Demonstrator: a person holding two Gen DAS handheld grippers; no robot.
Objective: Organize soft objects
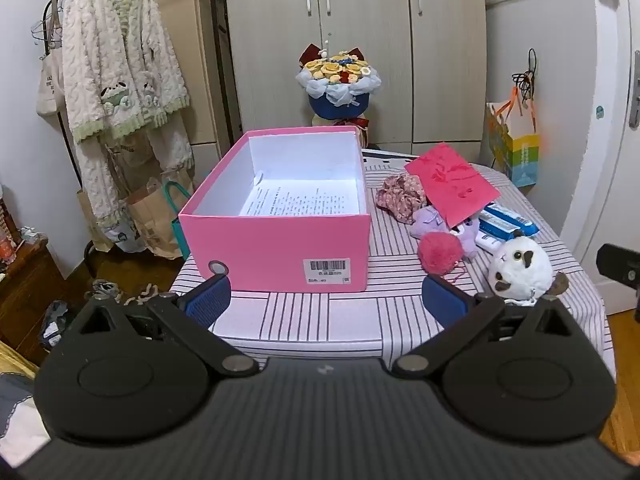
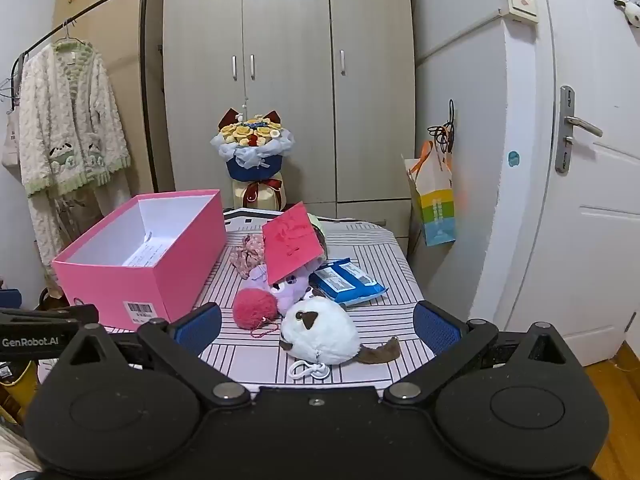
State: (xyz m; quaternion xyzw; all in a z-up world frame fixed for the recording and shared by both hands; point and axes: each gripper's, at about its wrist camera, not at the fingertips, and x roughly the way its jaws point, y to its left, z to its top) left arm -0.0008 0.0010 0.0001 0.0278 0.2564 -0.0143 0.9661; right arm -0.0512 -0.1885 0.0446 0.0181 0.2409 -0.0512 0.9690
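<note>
Pink cardboard box (image 1: 276, 248), lid off and open at the top, sits on the left half of a striped tablecloth (image 1: 320, 316) covering a small table; only a printed sheet lies on its white floor, so it looks ready to receive the soft things. To its right the soft objects lie in a loose heap: a white plush cat (image 2: 320, 334) with brown ears and tail nearest the viewer, a pink pom-pom (image 2: 254, 308) touching it on the left, a purple plush toy (image 2: 286, 290) behind, and a floral fabric scrunchie (image 2: 248, 252) farther back. A red card (image 2: 292, 246) leans over the purple toy and partly hides it. A blue wipes packet (image 2: 346, 282) lies flat just beside the heap on the right.

Left gripper (image 1: 326, 304) hovers low in front of the box, jaws spread wide, holding nothing; the box is just ahead and the heap is off to its right. Right gripper (image 2: 318, 326) also has its jaws spread wide and empty, and the white cat lies between its blue pads (image 2: 436, 326), seemingly the first item lined up for pickup, though neither pad touches it
</note>
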